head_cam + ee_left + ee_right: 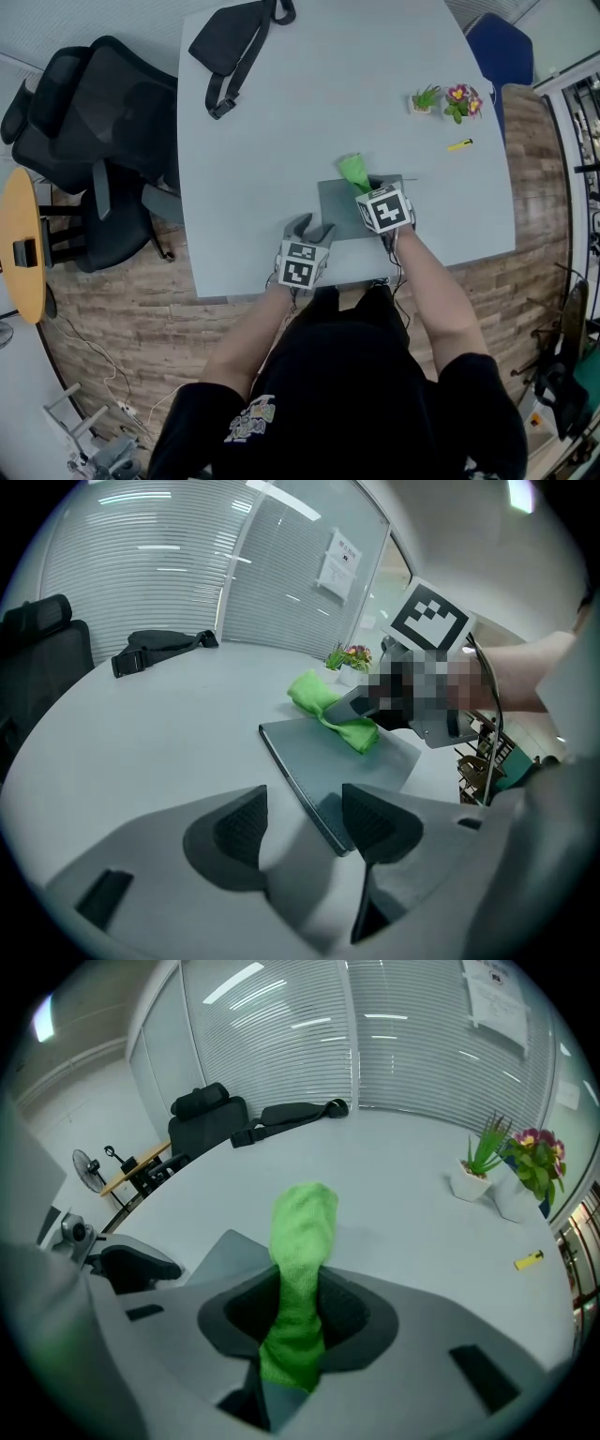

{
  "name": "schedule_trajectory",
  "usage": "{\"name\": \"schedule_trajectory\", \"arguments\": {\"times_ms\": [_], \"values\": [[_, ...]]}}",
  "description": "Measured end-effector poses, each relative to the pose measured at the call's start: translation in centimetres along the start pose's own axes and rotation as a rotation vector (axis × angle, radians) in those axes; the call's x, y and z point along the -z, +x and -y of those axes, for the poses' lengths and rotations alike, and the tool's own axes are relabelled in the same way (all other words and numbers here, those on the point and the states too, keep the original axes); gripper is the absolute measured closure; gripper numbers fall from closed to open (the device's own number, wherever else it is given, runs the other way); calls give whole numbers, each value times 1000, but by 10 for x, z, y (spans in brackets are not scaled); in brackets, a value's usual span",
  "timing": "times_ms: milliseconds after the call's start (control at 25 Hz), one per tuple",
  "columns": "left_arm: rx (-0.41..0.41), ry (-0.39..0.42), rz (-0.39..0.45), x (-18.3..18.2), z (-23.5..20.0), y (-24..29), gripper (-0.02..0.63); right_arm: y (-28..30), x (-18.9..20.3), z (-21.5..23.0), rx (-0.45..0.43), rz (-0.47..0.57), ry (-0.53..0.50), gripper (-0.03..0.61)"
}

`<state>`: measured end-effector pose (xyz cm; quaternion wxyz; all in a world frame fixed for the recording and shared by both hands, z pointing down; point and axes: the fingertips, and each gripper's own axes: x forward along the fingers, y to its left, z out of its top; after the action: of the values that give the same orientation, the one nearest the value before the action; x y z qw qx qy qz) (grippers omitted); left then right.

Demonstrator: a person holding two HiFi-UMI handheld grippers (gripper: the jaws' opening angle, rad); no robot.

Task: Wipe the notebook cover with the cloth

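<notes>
My right gripper (298,1321) clamped on green cloth (302,1241), cloth over far edge of grey notebook (339,216). Cover lies flat, stretching back toward me. My left gripper (302,822) spread, empty, at notebook's near-left corner.

Black short-sleeved T-shirt (375,403), pale print (249,418), perhaps logo. Left claw (310,228), right claw (366,190): grey, black pads (239,832), black-white marker cubes (298,265).
</notes>
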<state>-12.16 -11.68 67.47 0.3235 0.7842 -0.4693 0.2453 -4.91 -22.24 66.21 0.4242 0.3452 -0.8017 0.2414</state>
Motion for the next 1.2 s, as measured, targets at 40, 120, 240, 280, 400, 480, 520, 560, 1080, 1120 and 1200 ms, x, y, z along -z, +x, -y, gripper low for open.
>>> {"name": "schedule_trajectory", "arguments": {"times_ms": [40, 120, 240, 280, 400, 480, 520, 560, 1080, 1120, 1200], "values": [[0, 1, 1, 0, 0, 0, 362, -2, 2, 6, 9, 0, 9, 466], [0, 2, 2, -1, 0, 0, 362, -7, 8, 19, 29, 2, 33, 466], [-1, 1, 0, -1, 0, -1, 362, -15, 16, 39, 59, 3, 75, 466], [-2, 1, 0, -1, 0, -1, 362, -18, 19, 46, 68, 3, 88, 466], [-3, 1, 0, -1, 0, -1, 362, -24, 28, 64, 90, 8, 130, 466], [-3, 1, 1, -1, 0, -1, 362, -29, 33, 75, 105, 11, 157, 466], [-3, 1, 2, -1, 0, -1, 362, -31, 35, 80, 112, 12, 171, 466], [-3, 1, 2, -1, 0, -1, 362, -33, 38, 85, 118, 14, 186, 466], [2, -10, 0, -1, -2, -1, 362, -60, 58, 112, 131, 69, 286, 466], [2, -13, -2, -1, -2, -1, 362, -63, 58, 112, 130, 77, 278, 466], [-5, -21, -8, -2, -4, 0, 362, -70, 54, 113, 129, 98, 261, 466]]}}
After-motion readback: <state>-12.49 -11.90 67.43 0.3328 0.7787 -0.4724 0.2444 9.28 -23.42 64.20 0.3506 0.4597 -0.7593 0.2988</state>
